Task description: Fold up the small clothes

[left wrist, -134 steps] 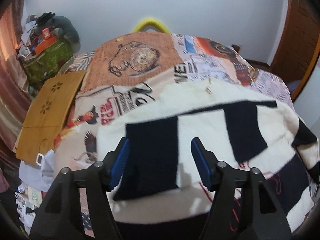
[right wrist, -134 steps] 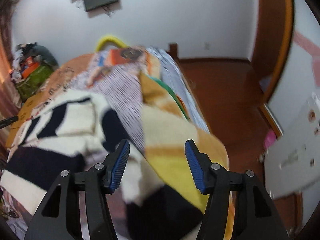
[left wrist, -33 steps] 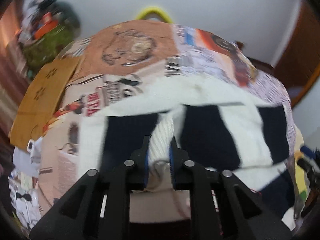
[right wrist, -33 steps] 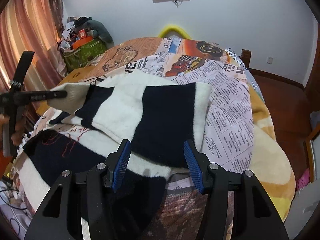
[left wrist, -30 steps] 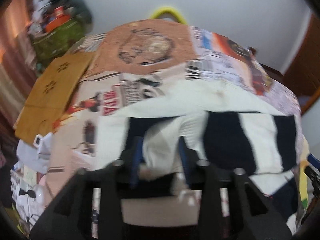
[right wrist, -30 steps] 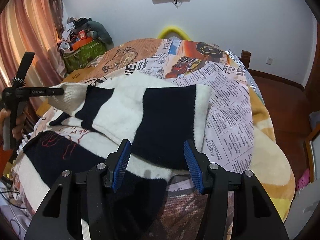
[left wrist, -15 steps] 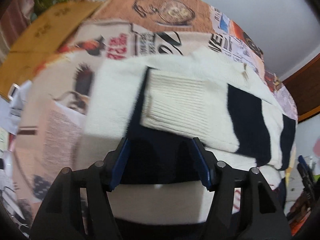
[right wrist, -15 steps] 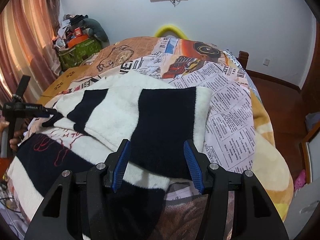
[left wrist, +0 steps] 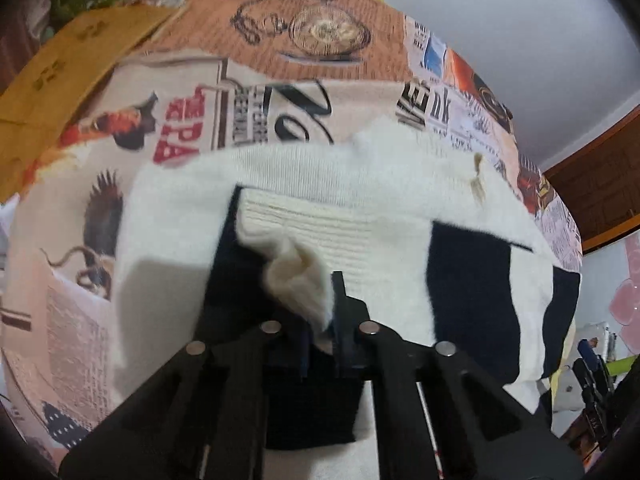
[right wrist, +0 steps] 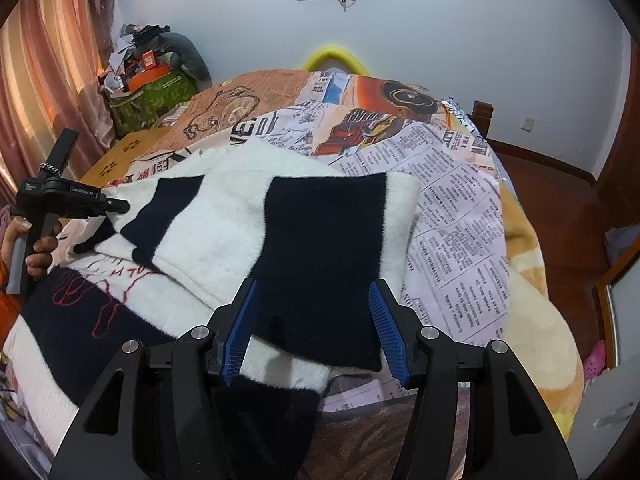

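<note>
A white and navy striped sweater [right wrist: 224,220] lies on the bed, with one sleeve folded across its body. In the left wrist view my left gripper [left wrist: 320,320] is shut on the ribbed white sleeve cuff [left wrist: 300,280], which bunches up between the jaws over the sweater [left wrist: 460,272]. The left gripper also shows in the right wrist view [right wrist: 116,205] at the sweater's left edge. My right gripper [right wrist: 314,332] is open and empty, hovering just above the folded navy stripe near the sweater's front right.
The bed has a newspaper-print cover [right wrist: 452,208] and a yellow blanket [right wrist: 540,320] at its right edge. A brown cardboard piece [left wrist: 60,64] lies at the left. A green bag of clutter [right wrist: 152,96] stands by the curtain. A wooden floor [right wrist: 552,184] is to the right.
The left gripper let go of the cuff, opened over the laid-down sleeve, and has now shut on the cuff again. The right gripper has stayed open and almost still.
</note>
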